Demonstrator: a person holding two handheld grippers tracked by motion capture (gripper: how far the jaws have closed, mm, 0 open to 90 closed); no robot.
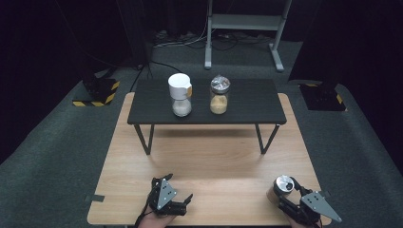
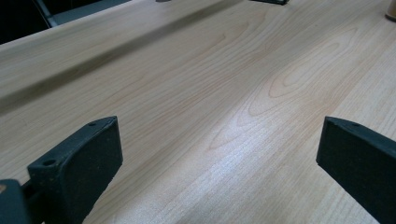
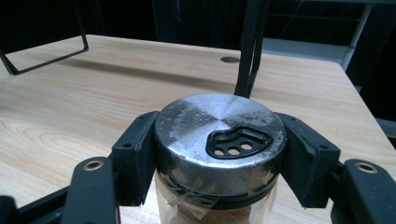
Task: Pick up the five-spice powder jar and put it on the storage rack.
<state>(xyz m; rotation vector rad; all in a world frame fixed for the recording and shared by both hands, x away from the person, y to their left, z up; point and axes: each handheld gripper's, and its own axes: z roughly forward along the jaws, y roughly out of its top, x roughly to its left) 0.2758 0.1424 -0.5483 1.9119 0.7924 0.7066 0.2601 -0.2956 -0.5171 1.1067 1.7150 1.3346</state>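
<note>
Black jaws of the right gripper pinch the metal lid of a spice jar standing upright near the wooden table's front right corner. Near the front edge, the left gripper rests low, jaws spread.

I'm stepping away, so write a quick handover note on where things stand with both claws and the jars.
Right claw: shut on the metal-lidded shaker, which stands at the wooden table's near right corner.
Left claw: open, holding nothing, low over the near left of the table.
Two more jars, white-capped and clear-topped, stand on the black shelf at the far side.
Done: shaker gripped.
Left: probably lifting it to the shelf.
</note>
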